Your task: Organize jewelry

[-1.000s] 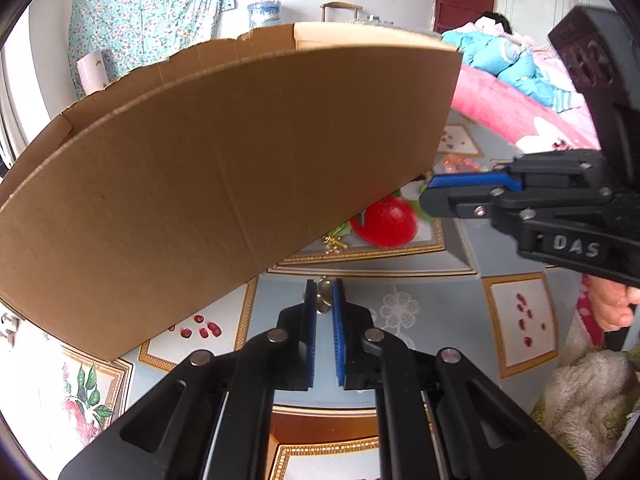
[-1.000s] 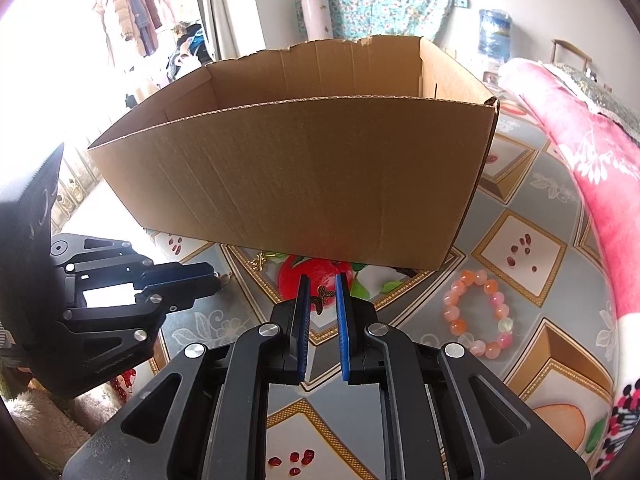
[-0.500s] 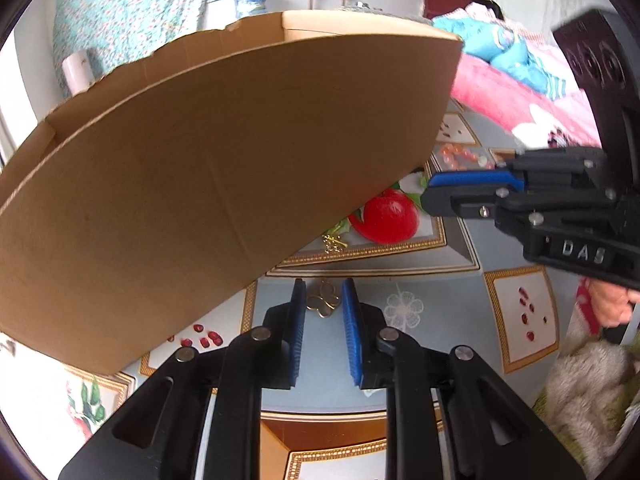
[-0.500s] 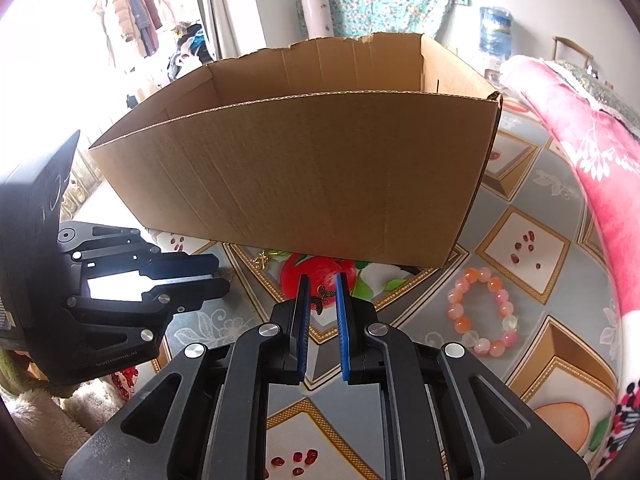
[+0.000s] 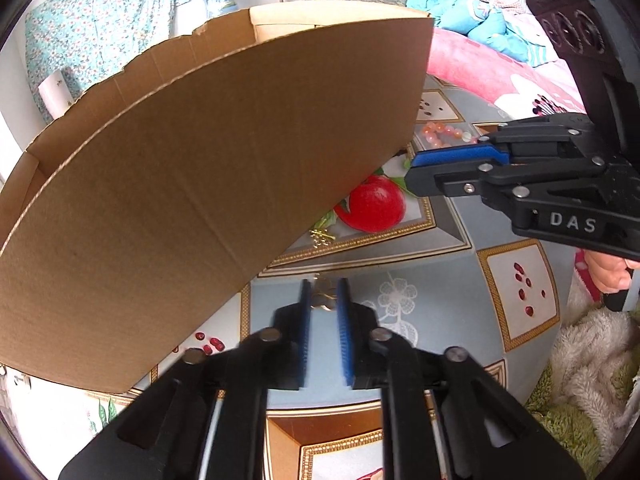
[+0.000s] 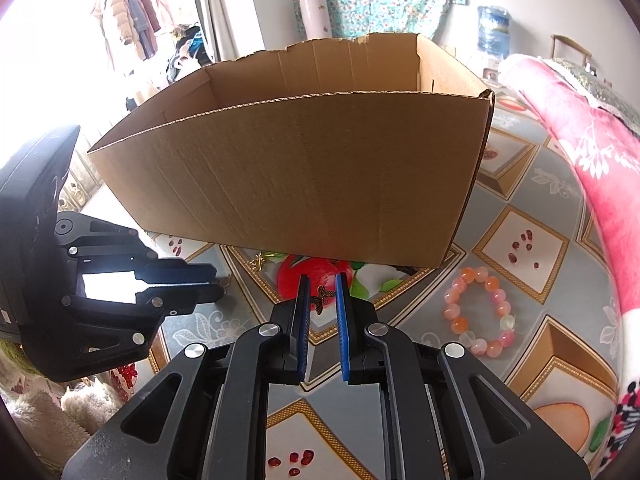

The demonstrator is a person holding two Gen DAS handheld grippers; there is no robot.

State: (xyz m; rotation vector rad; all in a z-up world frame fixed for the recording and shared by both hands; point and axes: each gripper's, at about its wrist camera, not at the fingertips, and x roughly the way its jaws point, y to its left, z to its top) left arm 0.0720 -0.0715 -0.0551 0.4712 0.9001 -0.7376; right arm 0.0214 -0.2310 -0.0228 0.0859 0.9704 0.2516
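The left gripper (image 5: 325,295) had just clenched a gold ornament (image 5: 323,298); the right gripper (image 6: 320,295), marked "DAS", grasped a butterfly charm (image 6: 320,299) near the cardboard box (image 6: 320,168).

We cannot see the floor of the cardboard box (image 6: 304,184), hidden behind its near wall. The gold piece (image 5: 325,295) between the left gripper (image 5: 325,300) pads is too small to name. At three o'clock, the picture's edge cuts off a hand (image 5: 610,274).
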